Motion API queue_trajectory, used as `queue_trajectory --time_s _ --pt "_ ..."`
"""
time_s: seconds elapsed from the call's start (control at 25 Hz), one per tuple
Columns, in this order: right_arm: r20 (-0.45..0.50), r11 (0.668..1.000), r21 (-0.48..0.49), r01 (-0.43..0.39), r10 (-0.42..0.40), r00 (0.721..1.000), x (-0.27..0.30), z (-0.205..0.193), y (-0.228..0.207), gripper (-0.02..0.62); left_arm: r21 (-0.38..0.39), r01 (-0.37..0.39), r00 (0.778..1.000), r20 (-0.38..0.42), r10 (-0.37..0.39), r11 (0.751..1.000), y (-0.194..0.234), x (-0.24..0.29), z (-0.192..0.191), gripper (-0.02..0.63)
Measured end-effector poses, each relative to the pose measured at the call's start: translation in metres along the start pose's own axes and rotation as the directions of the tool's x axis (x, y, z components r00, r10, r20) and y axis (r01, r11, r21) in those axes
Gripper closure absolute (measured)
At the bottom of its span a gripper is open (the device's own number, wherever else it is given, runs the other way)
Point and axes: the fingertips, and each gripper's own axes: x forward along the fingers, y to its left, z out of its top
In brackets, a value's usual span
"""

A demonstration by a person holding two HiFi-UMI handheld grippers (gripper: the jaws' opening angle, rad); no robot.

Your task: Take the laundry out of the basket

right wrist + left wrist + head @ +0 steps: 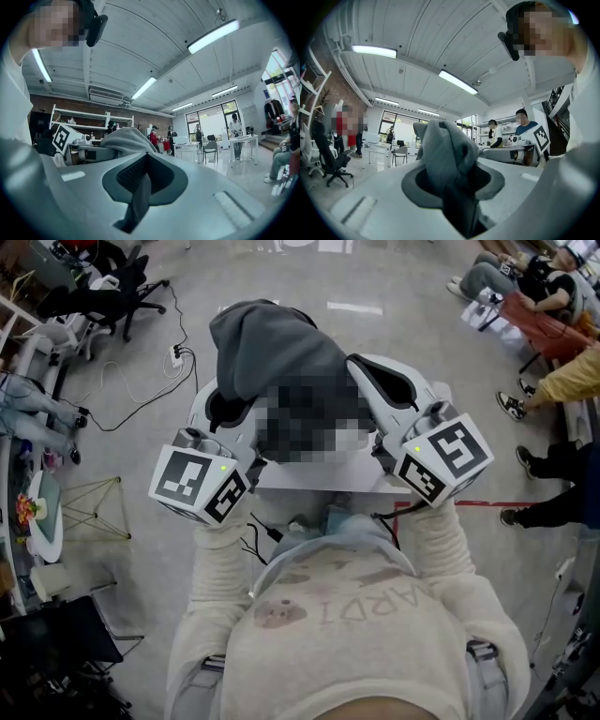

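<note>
You are holding a grey garment [267, 348] up; no basket is showing in any view.
It is bunching up from between the clenched jaws of your left gripper [457, 187] and draping beyond their tips. It looks soft, light and floppy, so a thick fold is the best place to grip. Your right gripper [139, 187] is sitting pinched together and empty beside it.

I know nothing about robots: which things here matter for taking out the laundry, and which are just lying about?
Part of the job: the gray garment, the left gripper clamped on it, the right gripper beside it.
Just lying about: the black office chair, the power strip on the floor, the seated people.
</note>
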Motion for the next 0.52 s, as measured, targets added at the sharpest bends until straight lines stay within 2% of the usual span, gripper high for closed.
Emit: queue_trajectory --time_s 0.52 --pt "0.009 1.000 -0.019 0.001 -0.001 1.000 0.0069 0.0021 0.0009 0.568 0.005 -0.002 1.000 0.025 0.002 1.000 0.0084 0.0015 0.0037 0.474"
